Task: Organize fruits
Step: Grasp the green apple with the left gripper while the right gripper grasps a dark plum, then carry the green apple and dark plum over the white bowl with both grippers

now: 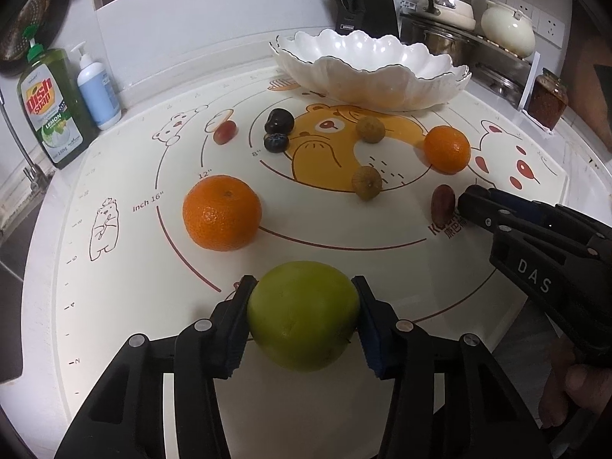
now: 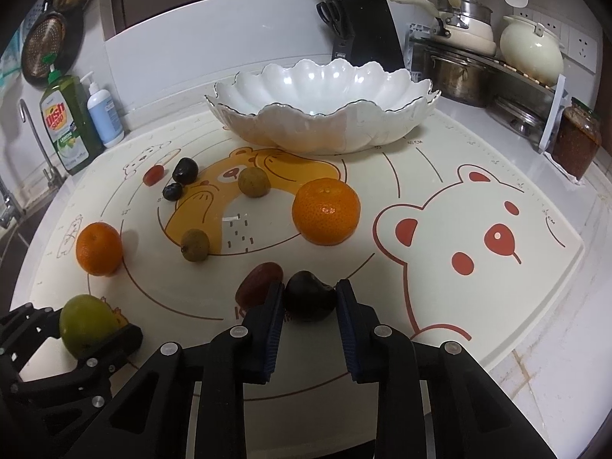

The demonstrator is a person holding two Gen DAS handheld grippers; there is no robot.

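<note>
Left tool clamped on the green fruit, pads pressed against both its sides, near edge of the bear mat and well short of the white scalloped bowl. Right tool closed around a dark plum-like fruit, pads touching both flanks; reddish-brown date just beside it on the left pad's outer side (touching that pad or not: cannot tell). Loose on mat, all in front of bowl: two oranges, two tan longans, a dark plum touching a blueberry, a red grape. Nothing visible inside bowl. Left of bowl, at back of surface: dish soap bottle and pump bottle. Behind bowl: knife block.
</note>
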